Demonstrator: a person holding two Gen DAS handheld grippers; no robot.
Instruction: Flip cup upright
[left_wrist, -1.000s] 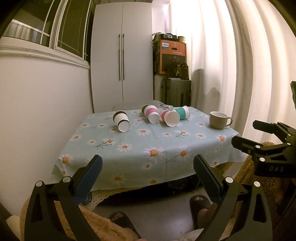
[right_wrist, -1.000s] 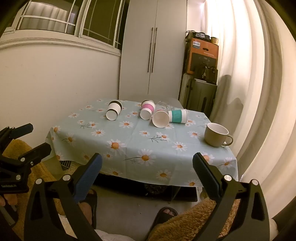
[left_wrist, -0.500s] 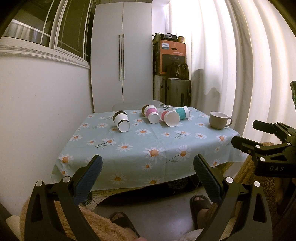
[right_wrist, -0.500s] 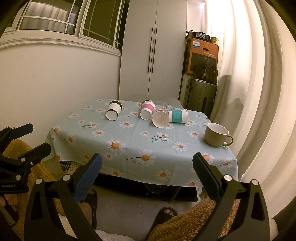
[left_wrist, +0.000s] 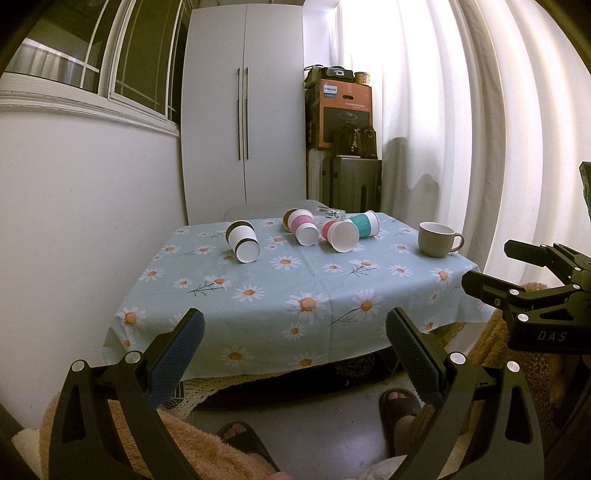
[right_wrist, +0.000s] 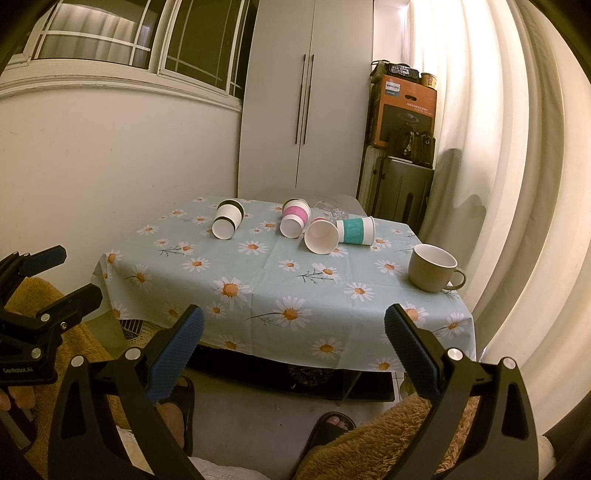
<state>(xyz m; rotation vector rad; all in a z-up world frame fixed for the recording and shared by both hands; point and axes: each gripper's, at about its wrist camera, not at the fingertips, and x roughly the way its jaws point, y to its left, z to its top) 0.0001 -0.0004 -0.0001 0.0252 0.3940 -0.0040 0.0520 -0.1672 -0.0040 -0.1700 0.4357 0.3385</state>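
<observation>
Left wrist view shows the left gripper (left_wrist: 293, 334) with its blue pads (left_wrist: 181, 350) spread wide, holding nothing, in front of the near edge of the table (left_wrist: 258, 306). The right gripper (right_wrist: 293, 334) has its fingers spread the same way, also holding nothing; its body at the right of the left view carries the letters "DAS". In the right view the left gripper's body reads, I think, "GenRobot.AI", but the print is small.

Four paper cups lie on their sides toward the far edge of the daisy cloth: a black-banded cup (left_wrist: 242, 241) nearest the left edge, a pink cup (left_wrist: 303, 227), a cup (left_wrist: 340, 236) with its mouth facing the camera, and a teal cup (left_wrist: 364, 223) touching it. A glass (right_wrist: 330, 209) seems to lie behind them. A mug (left_wrist: 437, 239) stands upright near the right edge.

Behind the table, an orange box (left_wrist: 345, 110) reads "PHILIPS".
</observation>
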